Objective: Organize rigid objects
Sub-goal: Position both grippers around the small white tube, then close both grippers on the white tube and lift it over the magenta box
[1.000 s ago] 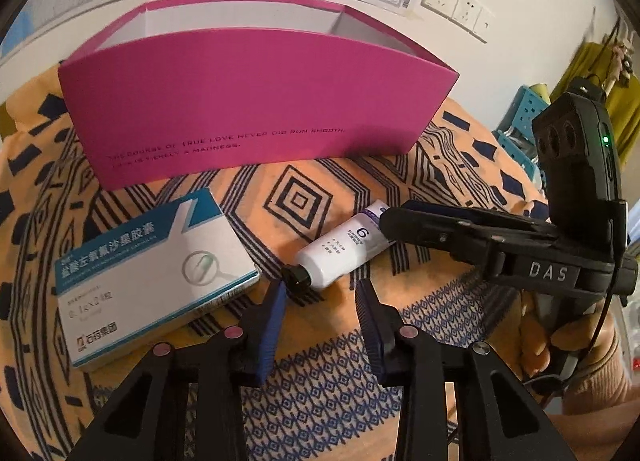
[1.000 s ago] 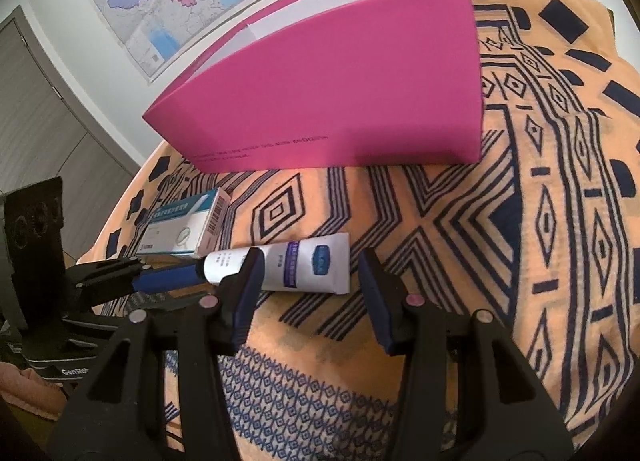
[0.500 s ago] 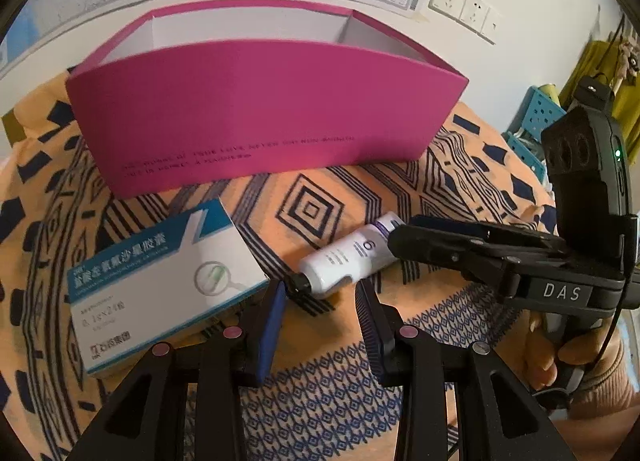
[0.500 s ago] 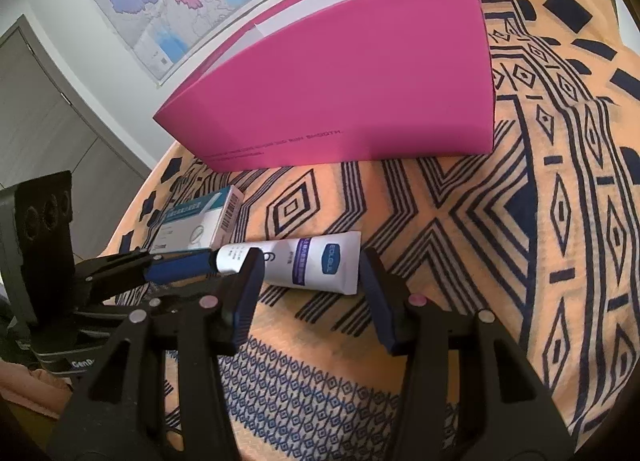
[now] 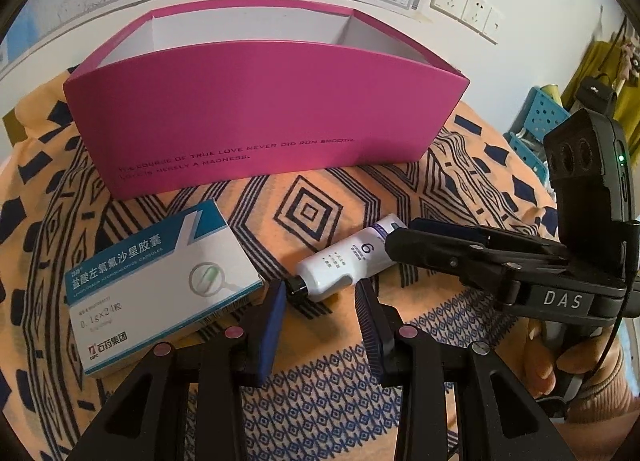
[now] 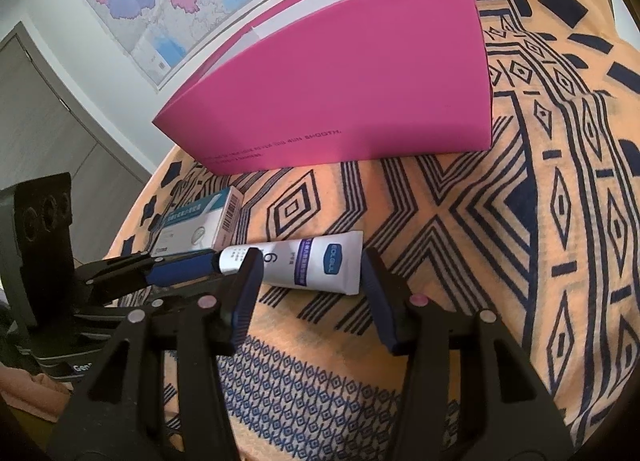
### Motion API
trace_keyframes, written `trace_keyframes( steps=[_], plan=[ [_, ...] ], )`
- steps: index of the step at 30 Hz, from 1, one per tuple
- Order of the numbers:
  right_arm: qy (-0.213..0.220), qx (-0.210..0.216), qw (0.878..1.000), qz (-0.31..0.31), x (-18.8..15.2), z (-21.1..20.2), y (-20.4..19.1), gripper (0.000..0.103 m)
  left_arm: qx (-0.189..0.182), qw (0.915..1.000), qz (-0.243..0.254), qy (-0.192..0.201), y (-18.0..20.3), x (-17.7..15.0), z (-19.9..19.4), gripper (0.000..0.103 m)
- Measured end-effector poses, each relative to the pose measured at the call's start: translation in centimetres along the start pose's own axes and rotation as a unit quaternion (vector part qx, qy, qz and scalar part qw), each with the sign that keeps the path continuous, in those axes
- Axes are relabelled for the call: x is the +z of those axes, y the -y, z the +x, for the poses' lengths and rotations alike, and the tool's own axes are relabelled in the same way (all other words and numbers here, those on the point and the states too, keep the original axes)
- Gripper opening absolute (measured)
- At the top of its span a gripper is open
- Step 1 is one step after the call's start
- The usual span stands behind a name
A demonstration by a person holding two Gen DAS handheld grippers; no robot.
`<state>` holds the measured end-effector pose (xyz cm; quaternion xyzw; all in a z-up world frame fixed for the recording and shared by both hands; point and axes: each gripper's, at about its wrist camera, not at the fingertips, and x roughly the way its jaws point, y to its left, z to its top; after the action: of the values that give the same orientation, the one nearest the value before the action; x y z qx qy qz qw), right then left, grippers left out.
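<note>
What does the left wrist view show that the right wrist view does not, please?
Only the left wrist view shows the white wall sockets, the pink box's white interior and the tube's black cap. Only the right wrist view shows the grey door. Both share the pink cardboard box, white squeeze tube and blue-and-white medicine carton.
</note>
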<state>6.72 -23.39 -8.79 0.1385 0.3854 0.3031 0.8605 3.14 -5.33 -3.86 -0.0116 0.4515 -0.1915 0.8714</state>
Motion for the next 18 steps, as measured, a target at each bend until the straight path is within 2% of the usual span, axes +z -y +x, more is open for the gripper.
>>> trace_keyframes(
  steps=[9,18],
  plan=[
    [0.016,-0.001,1.0,0.001,-0.2,-1.0,-0.7,0.054,-0.005,0.9999,0.003,0.014,0.0,0.2,-0.7,0.036],
    [0.061,-0.005,0.998,-0.031,1.2,-4.2,-2.7,0.054,-0.023,0.9986,0.014,0.045,0.4,1.6,-3.3,0.036]
  ],
)
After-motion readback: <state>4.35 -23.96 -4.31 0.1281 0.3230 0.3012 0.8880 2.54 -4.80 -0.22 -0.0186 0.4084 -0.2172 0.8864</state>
